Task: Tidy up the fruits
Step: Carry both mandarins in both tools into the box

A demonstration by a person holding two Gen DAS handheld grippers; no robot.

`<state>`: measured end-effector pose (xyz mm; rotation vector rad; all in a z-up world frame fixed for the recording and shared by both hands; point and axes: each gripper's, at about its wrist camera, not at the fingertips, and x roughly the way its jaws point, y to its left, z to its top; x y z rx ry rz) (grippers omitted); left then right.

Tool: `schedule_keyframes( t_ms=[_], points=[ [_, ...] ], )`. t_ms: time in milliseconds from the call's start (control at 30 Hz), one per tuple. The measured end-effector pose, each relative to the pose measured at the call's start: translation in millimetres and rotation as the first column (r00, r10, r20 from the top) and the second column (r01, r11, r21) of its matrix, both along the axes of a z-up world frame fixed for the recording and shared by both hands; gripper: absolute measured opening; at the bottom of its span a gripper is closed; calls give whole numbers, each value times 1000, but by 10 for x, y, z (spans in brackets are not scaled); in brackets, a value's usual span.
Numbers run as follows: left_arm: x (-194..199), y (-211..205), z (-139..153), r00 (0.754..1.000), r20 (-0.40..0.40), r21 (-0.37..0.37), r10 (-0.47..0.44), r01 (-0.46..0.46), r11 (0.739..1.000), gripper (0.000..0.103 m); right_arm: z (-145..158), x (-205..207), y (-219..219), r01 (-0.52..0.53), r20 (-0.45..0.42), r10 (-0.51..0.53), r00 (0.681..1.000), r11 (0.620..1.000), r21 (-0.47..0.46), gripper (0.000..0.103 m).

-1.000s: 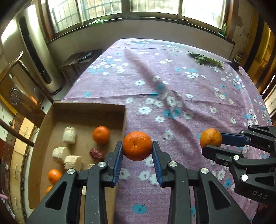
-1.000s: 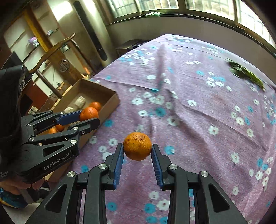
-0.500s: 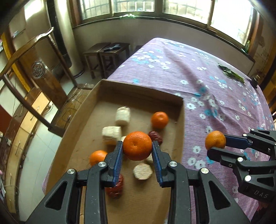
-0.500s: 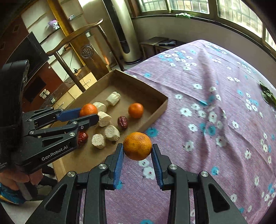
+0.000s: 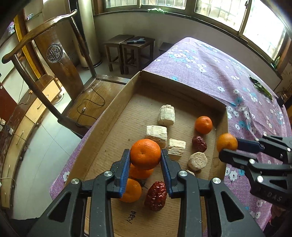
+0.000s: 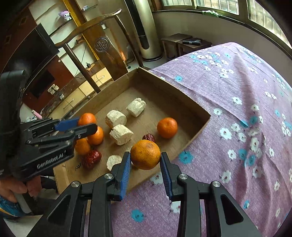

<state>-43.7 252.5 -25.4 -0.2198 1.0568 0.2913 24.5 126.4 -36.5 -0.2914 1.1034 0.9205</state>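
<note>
Just beyond the left gripper's fingers [image 5: 126, 167], the held orange [image 5: 145, 154] covers most of a second orange [image 5: 141, 173] lying in the cardboard box [image 5: 182, 87]. A small pale piece [image 5: 190, 172] right of those fingers is mostly hidden. The box's near end runs behind the gripper bodies.

Daylight from the windows [image 5: 224, 11] far beyond the fingers [image 5: 126, 164]; panes blown out white. Room evenly lit, fairly bright, dimmer toward the dark cabinet [image 6: 36, 60] left of the fingers. Soft short shadows under the fruit inside the box [image 5: 116, 116]. Mild sheen on the orange [image 6: 145, 154] between the fingers. Strong fisheye bending at the edges, black vignette in the corners. Both views sharp near the fingers, slight softness on the purple cloth [image 6: 237, 102] at the right rim.
</note>
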Motion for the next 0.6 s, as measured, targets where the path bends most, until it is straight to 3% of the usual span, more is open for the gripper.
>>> schedule_keyframes(
  t_ms=[600],
  points=[
    [158, -31, -103, 1000, -17, 33, -17, 17, 999, 32, -378, 354, 657, -67, -31, 65, 997, 996, -62, 36]
  ],
)
